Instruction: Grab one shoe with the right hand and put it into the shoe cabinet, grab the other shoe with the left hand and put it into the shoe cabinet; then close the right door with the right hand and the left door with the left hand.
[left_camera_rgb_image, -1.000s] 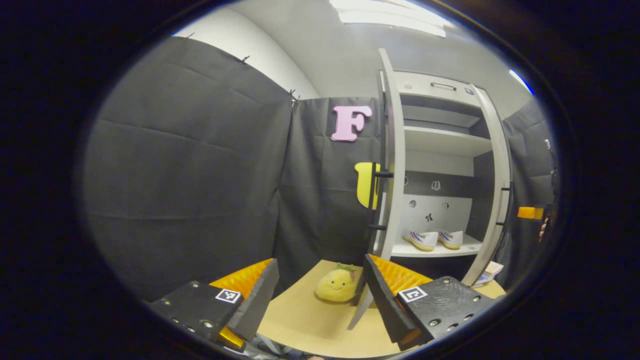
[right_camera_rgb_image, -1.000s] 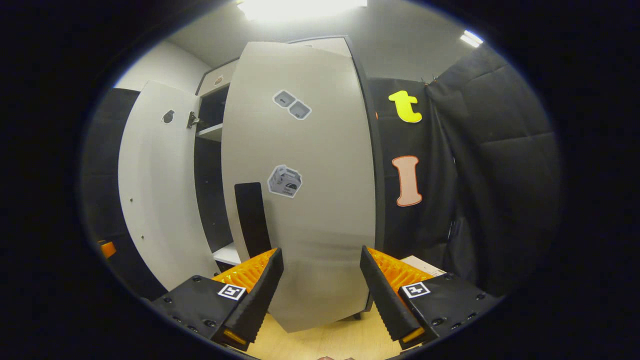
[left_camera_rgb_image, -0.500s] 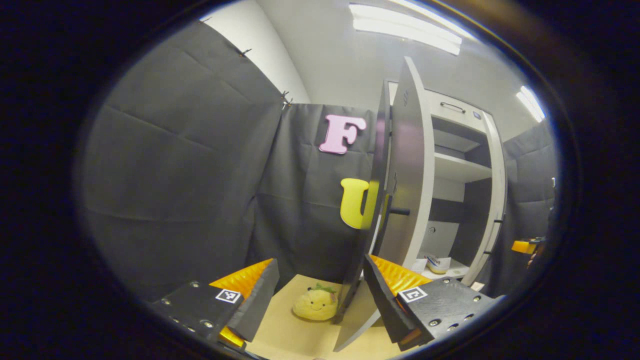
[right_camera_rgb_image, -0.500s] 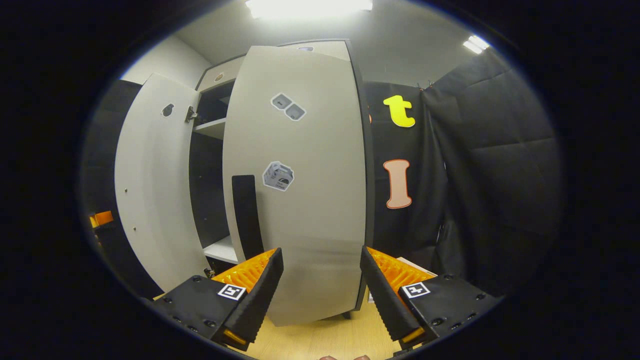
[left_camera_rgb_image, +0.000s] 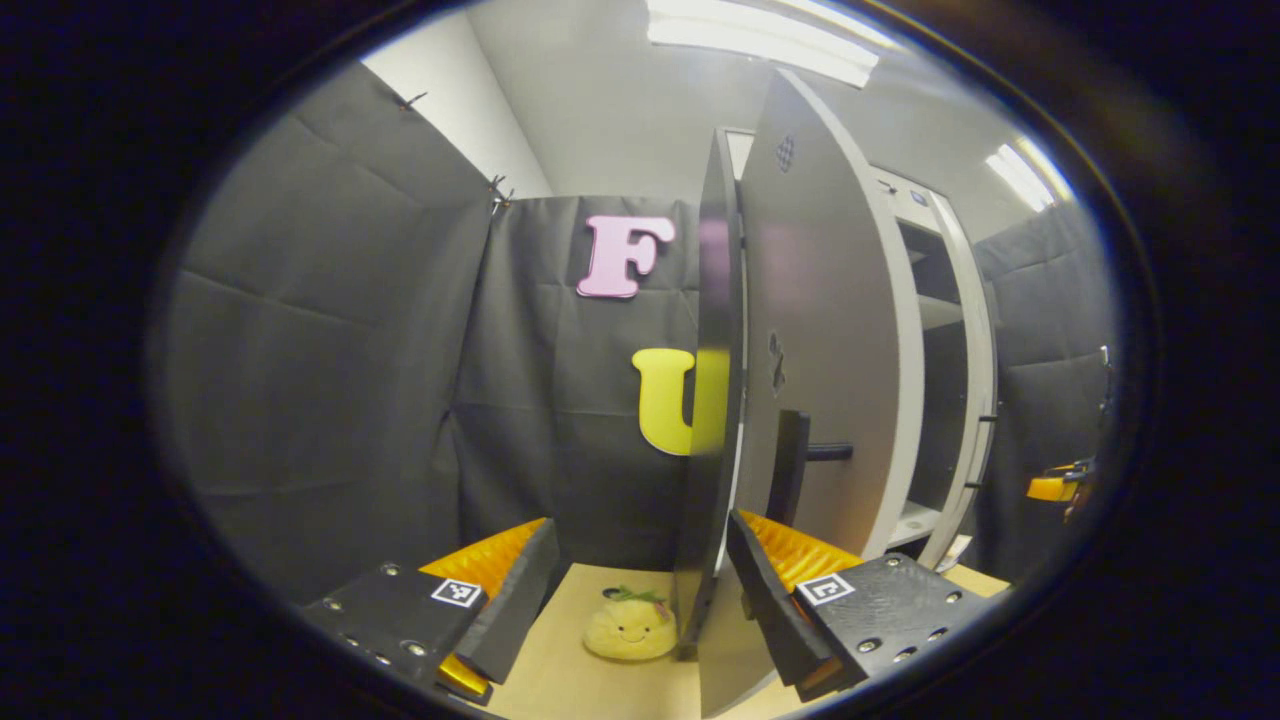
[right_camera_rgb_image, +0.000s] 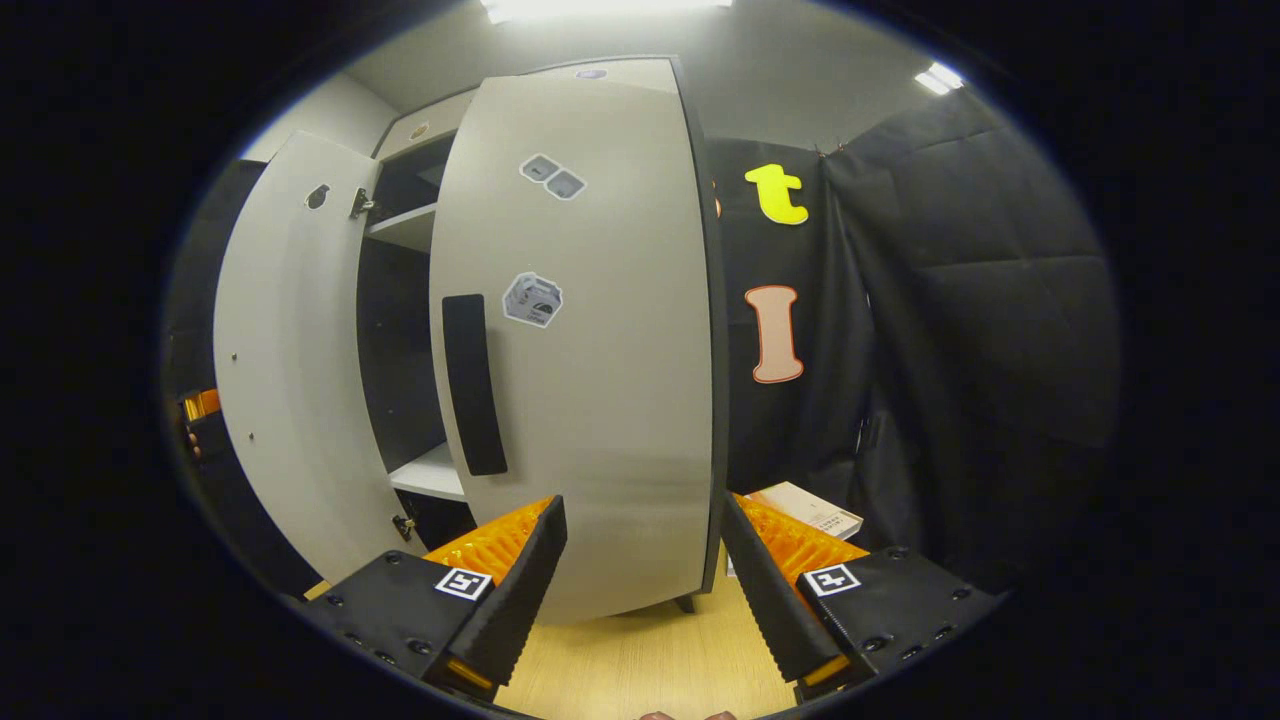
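Both tools are hanging spread and empty: the left tool (left_camera_rgb_image: 640, 590) is pointing at the edge of the grey left door (left_camera_rgb_image: 820, 330), the right tool (right_camera_rgb_image: 645, 570) at the nearly closed grey right door (right_camera_rgb_image: 590, 330). Beside the left door's foot, a yellow smiling plush toy (left_camera_rgb_image: 630, 628) is sitting on the wooden bench (left_camera_rgb_image: 560, 680).

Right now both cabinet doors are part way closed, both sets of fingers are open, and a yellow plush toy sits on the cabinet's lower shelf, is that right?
Not quite. The yellow plush toy sits on the wooden floor outside the left door, not on a shelf; the left gripper view shows it. The rest holds: the right door is also part way closed, and both sets of fingers are open.
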